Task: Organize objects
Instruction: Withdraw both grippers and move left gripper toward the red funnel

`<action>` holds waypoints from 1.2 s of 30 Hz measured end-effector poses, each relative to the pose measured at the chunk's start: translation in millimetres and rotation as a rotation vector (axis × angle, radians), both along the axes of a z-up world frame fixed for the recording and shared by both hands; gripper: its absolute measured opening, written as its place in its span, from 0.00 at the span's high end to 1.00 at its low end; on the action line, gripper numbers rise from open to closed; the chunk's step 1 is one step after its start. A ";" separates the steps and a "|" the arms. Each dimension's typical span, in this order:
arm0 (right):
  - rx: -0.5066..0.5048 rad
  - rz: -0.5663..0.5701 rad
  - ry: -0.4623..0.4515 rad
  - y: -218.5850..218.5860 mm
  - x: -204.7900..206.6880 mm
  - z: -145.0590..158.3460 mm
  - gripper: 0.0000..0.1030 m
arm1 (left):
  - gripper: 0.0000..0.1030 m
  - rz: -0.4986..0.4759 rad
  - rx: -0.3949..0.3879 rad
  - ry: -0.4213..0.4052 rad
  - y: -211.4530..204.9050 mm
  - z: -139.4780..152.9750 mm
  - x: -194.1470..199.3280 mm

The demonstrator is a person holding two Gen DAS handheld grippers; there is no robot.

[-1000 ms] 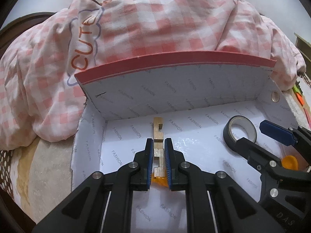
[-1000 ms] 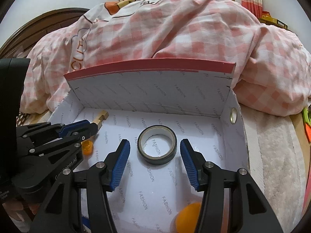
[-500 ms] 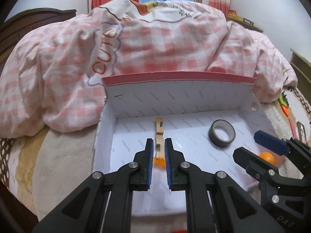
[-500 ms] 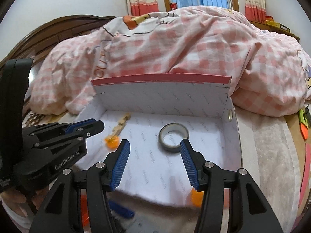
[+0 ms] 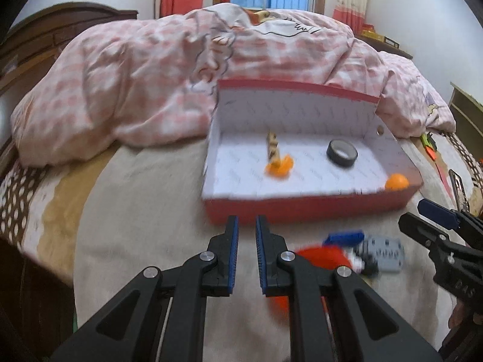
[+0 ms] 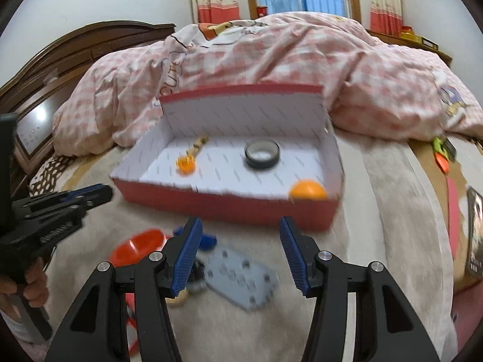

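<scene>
We hold our left gripper (image 5: 244,235) empty at lower centre, fingers drawn narrow, and our right gripper (image 6: 238,241) empty with fingers wide, both short of the red cardboard box (image 6: 229,202). Inside it lie the black tape roll (image 6: 262,157), orange ball (image 6: 308,190) and wooden-handled orange piece (image 6: 188,160), seemingly sorted. The grey plate (image 6: 241,277) and red dish (image 6: 135,246) below probably come next.

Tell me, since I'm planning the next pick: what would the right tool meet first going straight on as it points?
Probably the grey plate lying on the bed just under and ahead of the open right tool; beyond it stands the red box. Blur leaves depth uncertain.
</scene>
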State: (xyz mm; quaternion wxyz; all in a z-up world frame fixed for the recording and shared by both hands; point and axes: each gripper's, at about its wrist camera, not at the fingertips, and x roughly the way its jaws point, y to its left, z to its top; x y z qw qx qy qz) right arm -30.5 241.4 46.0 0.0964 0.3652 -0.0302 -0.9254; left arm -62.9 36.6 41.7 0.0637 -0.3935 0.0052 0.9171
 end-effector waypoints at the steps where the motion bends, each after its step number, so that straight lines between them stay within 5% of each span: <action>1: -0.001 -0.010 -0.001 1.7 4.1 -1.9 0.47 | 0.90 0.004 0.002 0.000 -3.0 -1.4 6.4; 11: 0.040 -0.106 0.013 9.1 31.7 -28.7 0.47 | 0.90 0.012 -0.026 0.013 -4.6 -30.8 40.1; 14: 0.044 -0.111 -0.046 7.0 36.3 -50.6 0.47 | 0.90 0.020 -0.019 -0.015 -5.7 -40.8 39.0; 22: 0.107 -0.110 0.007 -1.0 52.1 -56.9 0.46 | 0.88 0.027 0.032 -0.035 -13.0 -55.8 44.1; 29: 0.122 -0.111 0.043 -3.3 64.6 -61.2 0.46 | 0.74 -0.009 0.130 0.001 -23.0 -60.7 59.2; 36: 0.127 -0.111 0.056 -2.1 70.7 -62.5 0.45 | 0.55 -0.053 0.103 0.019 -13.5 -61.0 72.5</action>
